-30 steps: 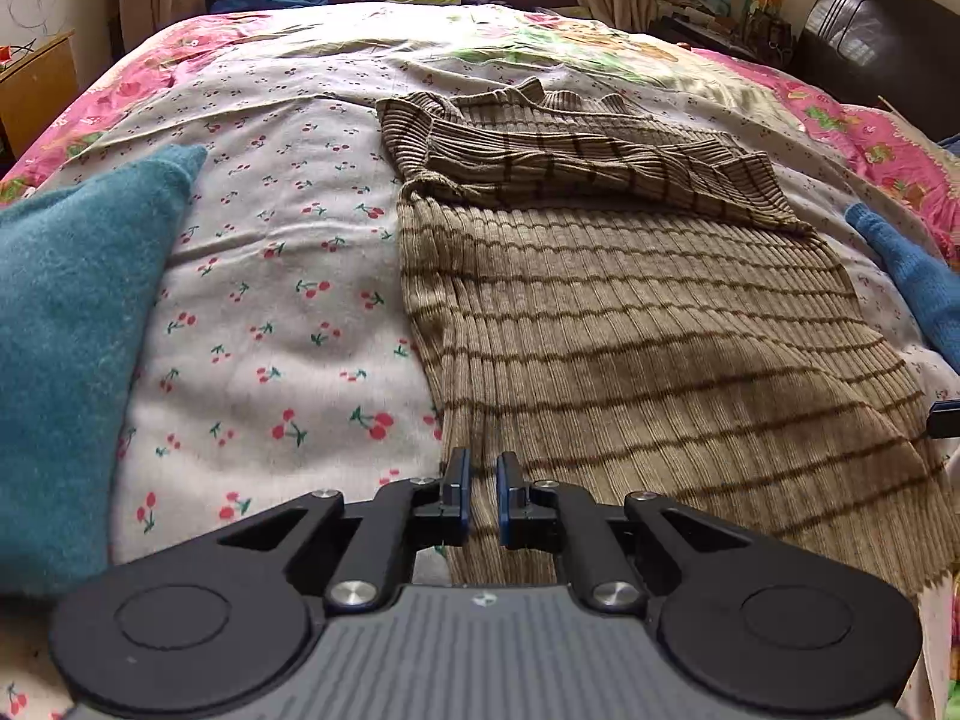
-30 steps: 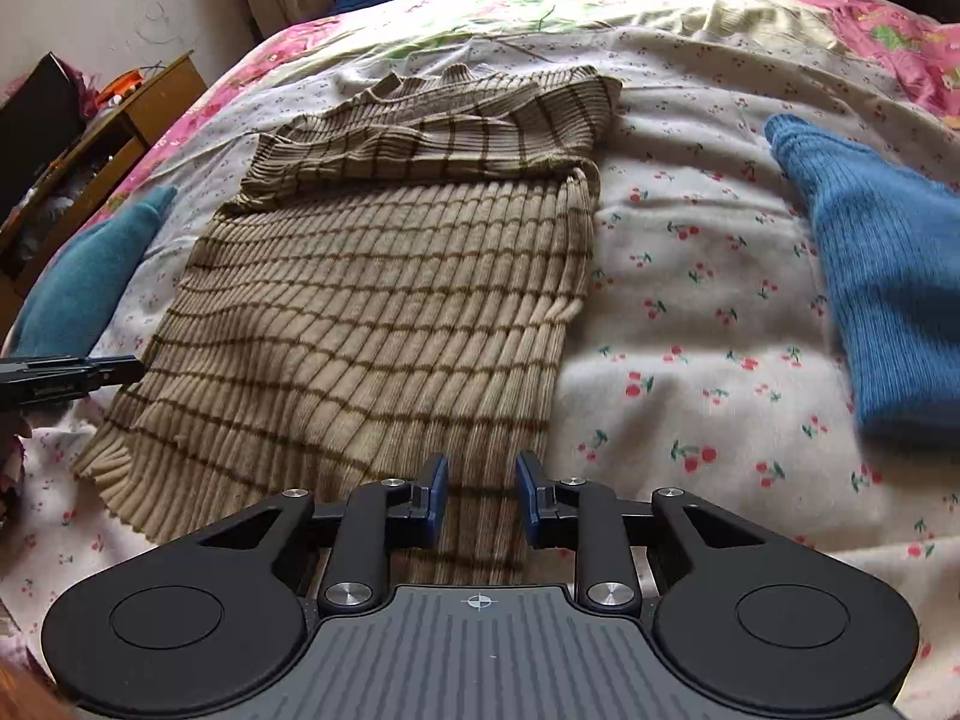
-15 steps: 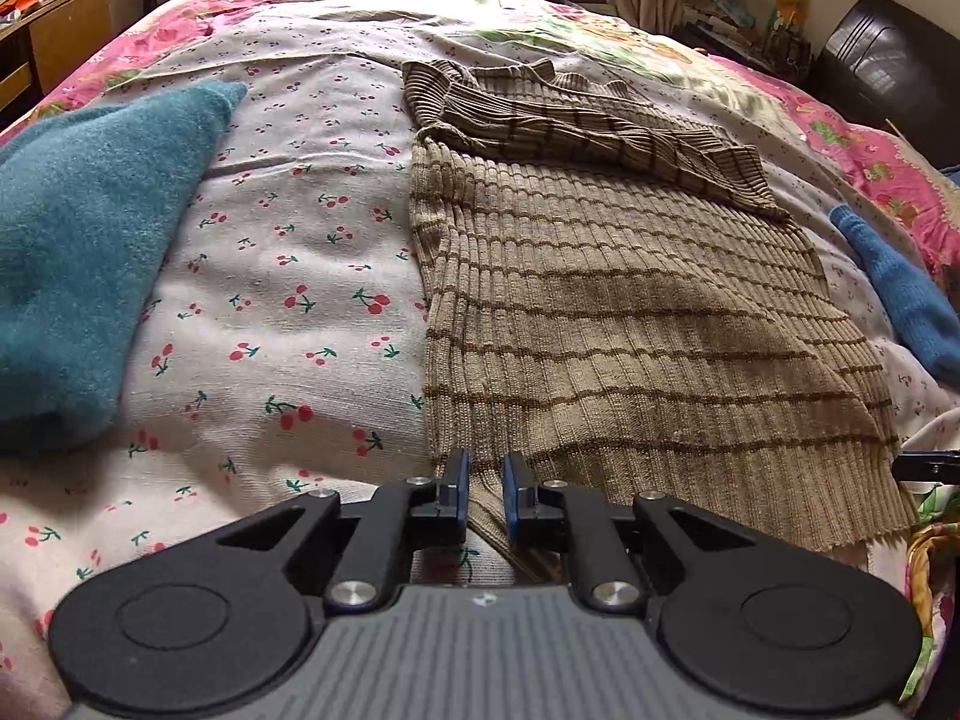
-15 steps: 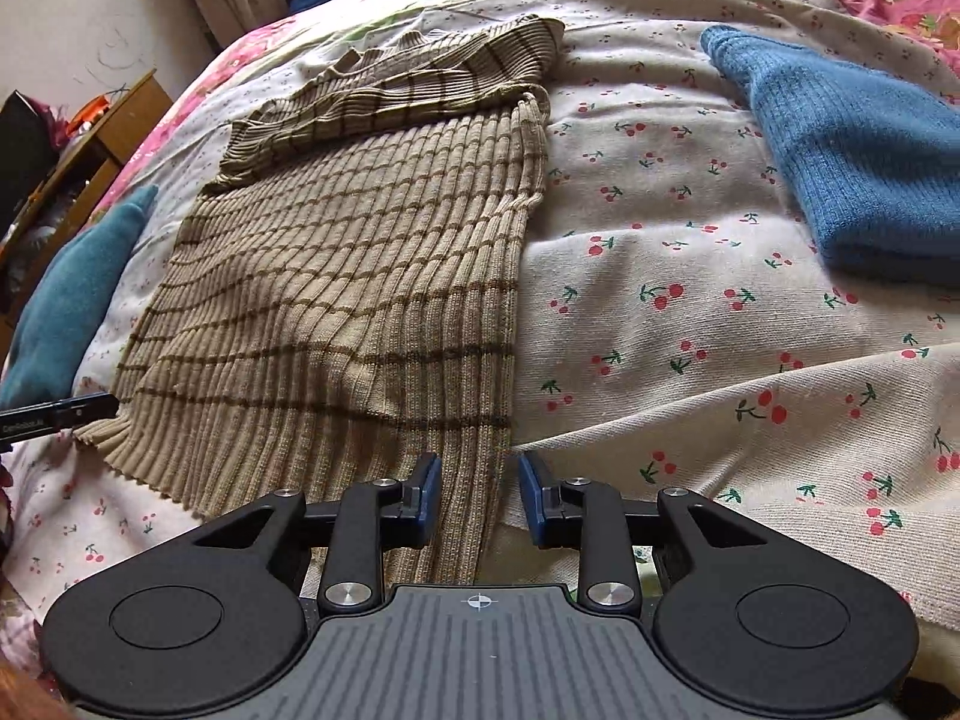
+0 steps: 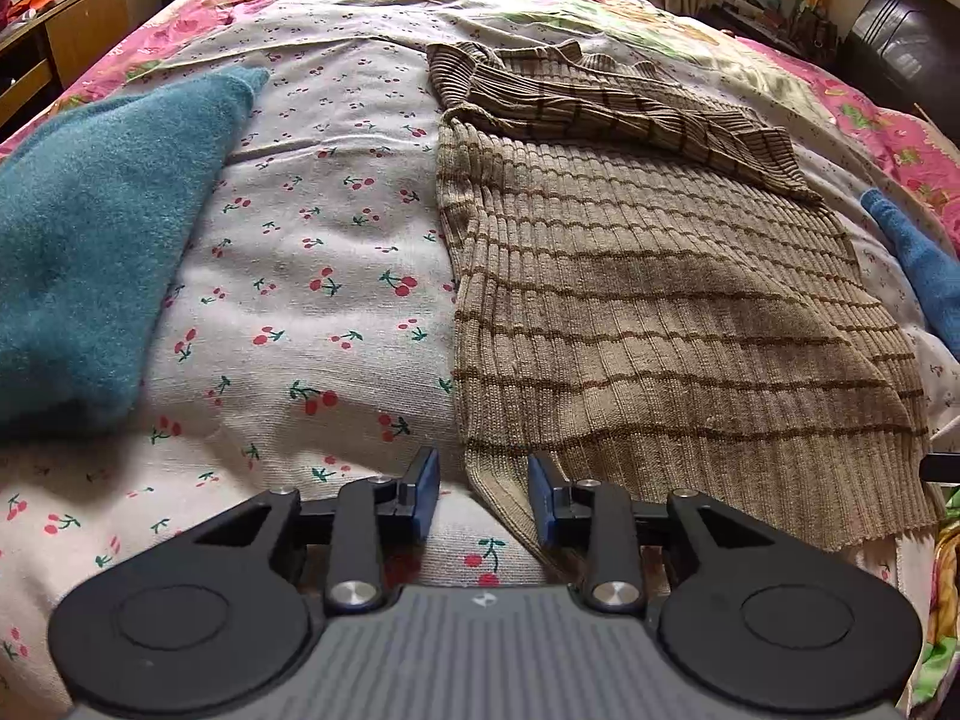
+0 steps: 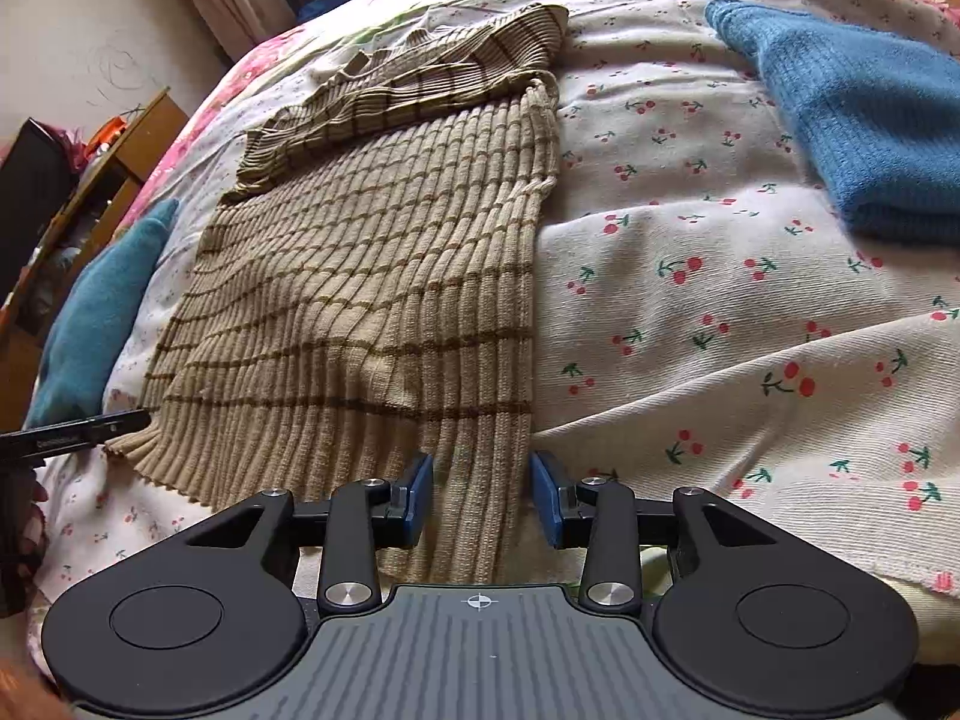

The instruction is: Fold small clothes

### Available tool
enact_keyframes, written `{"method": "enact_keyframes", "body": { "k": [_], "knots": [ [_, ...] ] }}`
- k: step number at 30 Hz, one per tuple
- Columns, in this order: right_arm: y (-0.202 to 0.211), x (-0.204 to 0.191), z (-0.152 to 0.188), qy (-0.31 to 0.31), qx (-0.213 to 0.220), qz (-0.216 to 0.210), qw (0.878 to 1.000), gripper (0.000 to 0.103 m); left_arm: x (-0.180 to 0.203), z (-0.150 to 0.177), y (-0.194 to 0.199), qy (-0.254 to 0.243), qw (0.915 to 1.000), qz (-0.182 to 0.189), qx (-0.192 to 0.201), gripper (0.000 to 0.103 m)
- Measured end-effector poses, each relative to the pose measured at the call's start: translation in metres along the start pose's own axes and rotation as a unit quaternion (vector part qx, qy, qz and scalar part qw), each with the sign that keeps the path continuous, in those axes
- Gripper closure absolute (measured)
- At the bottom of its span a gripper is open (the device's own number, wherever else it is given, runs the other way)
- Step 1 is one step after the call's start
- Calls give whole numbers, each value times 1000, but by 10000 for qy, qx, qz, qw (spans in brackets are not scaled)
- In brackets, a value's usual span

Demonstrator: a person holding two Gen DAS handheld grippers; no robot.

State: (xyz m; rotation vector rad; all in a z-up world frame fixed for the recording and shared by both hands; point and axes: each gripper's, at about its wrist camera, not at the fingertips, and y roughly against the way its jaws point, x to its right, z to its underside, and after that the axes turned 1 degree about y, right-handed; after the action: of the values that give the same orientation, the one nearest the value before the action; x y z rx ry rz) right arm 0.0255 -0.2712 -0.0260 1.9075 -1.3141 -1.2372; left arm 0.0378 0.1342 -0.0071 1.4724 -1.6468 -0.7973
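Left wrist view: left gripper (image 5: 483, 495) sits at the near left hem corner of the tan striped ribbed sweater (image 5: 648, 312), jaws apart and just been opening, the hem corner lies between the blue pads but they do not press on it. Sweater lies flat on the bed's cherry-print sheet (image 5: 300, 276), hem toward the camera, sleeves folded across the chest at the far end. Teal knit (image 5: 90, 252) lies to the left, well apart from the sweater; blue knit (image 5: 924, 276) at the right edge, cut off by the frame. Right wrist view: right gripper (image 6: 482, 495) is at the near right hem corner of the same sweater (image 6: 372, 300), jaws apart and just been opening, the ribbed hem edge runs between the pads, no squeeze visible. Blue knit (image 6: 864, 132) lies to the right, apart from the sweater, partly cut off; teal knit (image 6: 102, 312) at far left. Tip of the left gripper (image 6: 72, 435) pokes in from the left edge next to the other hem corner, mostly out of frame. Hem under both gripper bodies is hidden, so how far the fabric reaches into the jaws is unclear. Wooden furniture (image 6: 102, 180) beside the bed is cluttered and hard to make out.
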Motion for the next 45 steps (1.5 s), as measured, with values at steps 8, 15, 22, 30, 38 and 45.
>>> {"method": "enact_keyframes", "body": {
  "k": [8, 15, 22, 30, 38, 45],
  "knots": [
    [-9, 6, -3, -243, -58, -232, 9994, 66, -5, -8, -12, 226, 9991, 312, -187, 56],
    [-17, 8, -5, -405, -157, -275, 9987, 68, -6, -11, -19, 257, 9974, 485, -460, 62],
    [0, 11, -11, -919, 56, -919, 9915, 94, -13, -13, -15, 698, 9904, 1140, -348, 84],
    [25, -9, -80, -1308, 1398, -1894, 9631, 95, -31, -66, -5, 1703, 9487, 2576, 679, 84],
    [-17, 5, -207, -1686, 2550, -1696, 9369, 95, -48, -185, -44, 1989, 9246, 2731, 1759, 84],
    [-102, 26, -281, -1871, 2825, -506, 9395, 94, -51, -252, -114, 2092, 9415, 1739, 1989, 84]
  ]
}}
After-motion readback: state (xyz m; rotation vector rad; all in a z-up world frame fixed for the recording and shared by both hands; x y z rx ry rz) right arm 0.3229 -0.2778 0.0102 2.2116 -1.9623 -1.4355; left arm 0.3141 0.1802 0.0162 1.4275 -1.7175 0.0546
